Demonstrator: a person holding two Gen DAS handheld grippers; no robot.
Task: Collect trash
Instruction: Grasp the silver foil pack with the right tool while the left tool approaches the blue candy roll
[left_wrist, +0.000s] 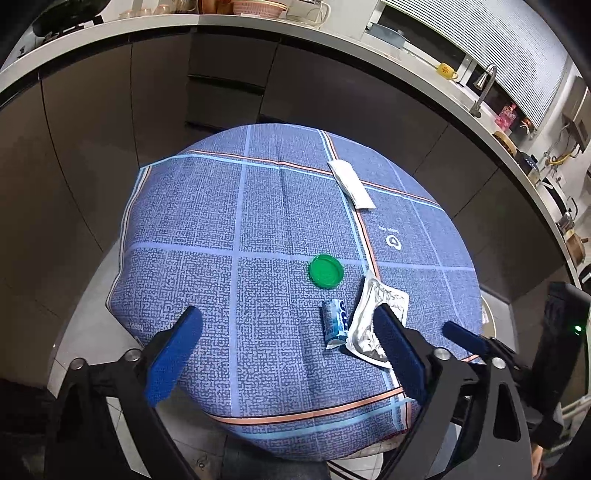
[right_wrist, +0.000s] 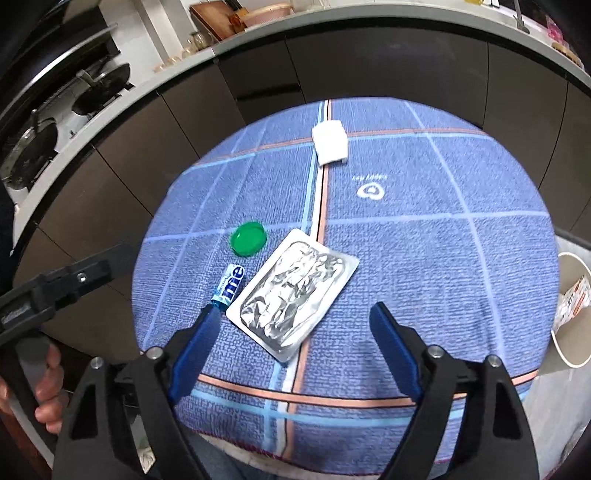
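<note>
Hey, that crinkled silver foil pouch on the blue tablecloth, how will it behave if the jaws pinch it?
The foil pouch looks empty and flattened, so probably very light. Its creased skin suggests it would bend or droop rather than stay stiff. Lying flat on the tablecloth, its shiny edge may be hard to catch and may slide.

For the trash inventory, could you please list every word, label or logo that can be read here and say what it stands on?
"me": large blue letters on the small blue-and-white wrapper; the rest of its print is cut off or too small.
White ring-shaped logo on the blue tablecloth; the small line of words above it is too blurred to read.
Red print on the paper inside the paper cup: too small to read.
Foil pouch, green lid, white packet: no text visible.
</note>
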